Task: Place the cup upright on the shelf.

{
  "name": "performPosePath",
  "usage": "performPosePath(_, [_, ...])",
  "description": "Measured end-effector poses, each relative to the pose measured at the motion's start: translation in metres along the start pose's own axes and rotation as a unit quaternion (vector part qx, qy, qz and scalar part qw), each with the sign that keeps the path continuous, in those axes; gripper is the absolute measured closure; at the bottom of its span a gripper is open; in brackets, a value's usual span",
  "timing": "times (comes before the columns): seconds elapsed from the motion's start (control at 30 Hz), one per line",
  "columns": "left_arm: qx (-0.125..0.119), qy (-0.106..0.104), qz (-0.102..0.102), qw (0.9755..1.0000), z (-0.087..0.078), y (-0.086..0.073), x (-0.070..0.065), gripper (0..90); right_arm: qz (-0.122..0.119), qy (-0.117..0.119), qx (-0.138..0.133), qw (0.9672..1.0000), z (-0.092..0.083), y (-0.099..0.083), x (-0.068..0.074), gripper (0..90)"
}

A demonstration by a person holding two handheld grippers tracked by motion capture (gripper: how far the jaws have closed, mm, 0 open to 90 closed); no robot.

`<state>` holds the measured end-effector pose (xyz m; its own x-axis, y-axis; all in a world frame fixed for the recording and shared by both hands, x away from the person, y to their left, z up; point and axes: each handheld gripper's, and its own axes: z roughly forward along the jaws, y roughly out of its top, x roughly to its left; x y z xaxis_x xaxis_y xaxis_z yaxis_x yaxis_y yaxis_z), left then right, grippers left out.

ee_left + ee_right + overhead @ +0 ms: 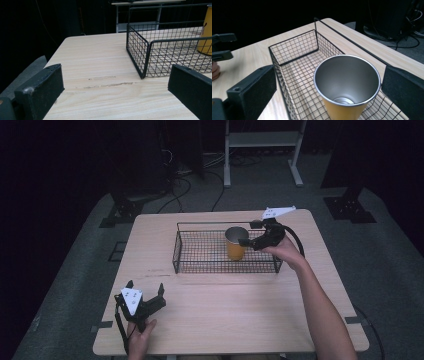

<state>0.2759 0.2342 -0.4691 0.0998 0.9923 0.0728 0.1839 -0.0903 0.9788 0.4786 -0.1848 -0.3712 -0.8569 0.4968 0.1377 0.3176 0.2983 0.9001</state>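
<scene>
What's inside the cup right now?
Nothing visible: the right gripper view looks down into the cup, showing bare metal walls and part of a shiny bottom. The near rim hides the rest of the bottom. It stands upright in the wire basket, between the right gripper jaws.

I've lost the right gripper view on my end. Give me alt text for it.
An orange cup with a bare metal inside stands upright in a black wire basket on a pale wood table. The right tool has its two black jaws spread wide on either side of the cup, apart from it.
</scene>
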Motion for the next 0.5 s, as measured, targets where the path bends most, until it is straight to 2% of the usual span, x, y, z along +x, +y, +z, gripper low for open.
performPosePath(0.17, [0.000,0.000,0.001,1.0000,0.000,0.000,0.000,0.0,-0.010,0.005,-0.001,0.9999,-0.006,0.003,0.005,0.0])
performPosePath(0.5, [0.000,-0.001,0.002,1.0000,0.000,0.000,0.000,0.0,-0.005,0.007,-0.003,1.0000,-0.018,-0.005,0.006,0.0])
